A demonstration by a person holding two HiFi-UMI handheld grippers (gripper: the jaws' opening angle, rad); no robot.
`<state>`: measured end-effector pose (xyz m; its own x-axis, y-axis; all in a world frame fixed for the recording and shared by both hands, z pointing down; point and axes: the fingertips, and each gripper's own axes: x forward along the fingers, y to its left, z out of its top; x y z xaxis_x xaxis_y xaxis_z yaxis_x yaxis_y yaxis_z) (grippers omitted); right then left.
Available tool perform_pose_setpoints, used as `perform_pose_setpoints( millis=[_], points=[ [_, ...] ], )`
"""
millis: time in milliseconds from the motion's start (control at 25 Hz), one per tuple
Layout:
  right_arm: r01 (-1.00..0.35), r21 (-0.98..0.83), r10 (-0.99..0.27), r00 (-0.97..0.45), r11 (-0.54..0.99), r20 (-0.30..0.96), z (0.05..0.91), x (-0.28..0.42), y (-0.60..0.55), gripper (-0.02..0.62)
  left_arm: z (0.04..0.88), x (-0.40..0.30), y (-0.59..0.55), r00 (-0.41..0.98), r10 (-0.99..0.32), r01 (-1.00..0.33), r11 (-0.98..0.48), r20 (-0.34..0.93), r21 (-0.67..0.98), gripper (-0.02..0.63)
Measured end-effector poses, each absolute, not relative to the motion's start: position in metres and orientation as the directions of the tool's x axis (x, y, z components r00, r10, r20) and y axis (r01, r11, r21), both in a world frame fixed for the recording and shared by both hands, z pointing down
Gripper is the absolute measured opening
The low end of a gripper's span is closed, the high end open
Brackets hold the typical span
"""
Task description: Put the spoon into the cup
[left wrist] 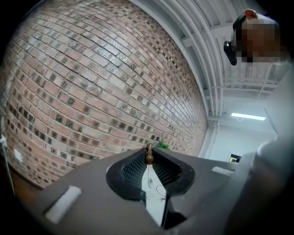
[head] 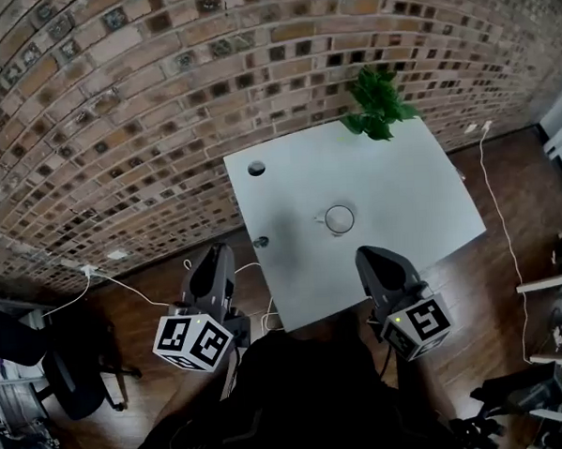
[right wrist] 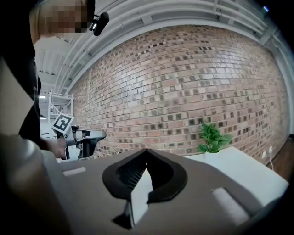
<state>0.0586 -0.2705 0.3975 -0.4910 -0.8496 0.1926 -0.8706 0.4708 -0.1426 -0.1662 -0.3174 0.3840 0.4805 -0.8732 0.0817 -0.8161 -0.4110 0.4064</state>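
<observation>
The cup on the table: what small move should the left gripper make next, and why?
Probably carry the left gripper rightward in the head view, over the table, toward the cup. Its jaws are shut on what seems the spoon, thin with a brown beaded tip, and it hangs off the table's left edge.

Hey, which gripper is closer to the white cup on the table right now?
Right. The right gripper is at the near edge of the table, just short of the cup; the left gripper is off its left side, over the floor.
</observation>
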Motion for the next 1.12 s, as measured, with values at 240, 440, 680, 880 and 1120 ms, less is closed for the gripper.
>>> perform_pose_setpoints(
  millis=[240,440,680,880,1120],
  points=[
    [-0.803,-0.155,-0.783,-0.595,0.575,0.182,0.408,0.134,-0.283,0.006,0.382,-0.092,-0.309,0.374,-0.921,-0.86,-0.3,0.109,0.414,0.036],
    [-0.75,-0.191,-0.73,-0.661,0.633,0.175,0.413,0.18,-0.294,0.006,0.386,-0.045,-0.306,0.295,-0.948,-0.886,-0.224,0.121,0.407,0.037],
    [-0.726,-0.217,-0.709,-0.686,0.653,0.161,0.417,0.205,-0.31,0.006,0.387,-0.011,-0.309,0.272,-0.952,-0.887,-0.193,0.14,0.419,0.035],
    [-0.741,-0.216,-0.721,-0.671,0.636,0.175,0.415,0.202,-0.327,0.006,0.405,-0.01,-0.324,0.283,-0.947,-0.875,-0.191,0.15,0.444,0.035],
    [-0.764,-0.187,-0.732,-0.645,0.617,0.221,0.414,0.191,-0.336,0.006,0.441,-0.012,-0.349,0.321,-0.928,-0.855,-0.199,0.189,0.478,0.035]
  ],
)
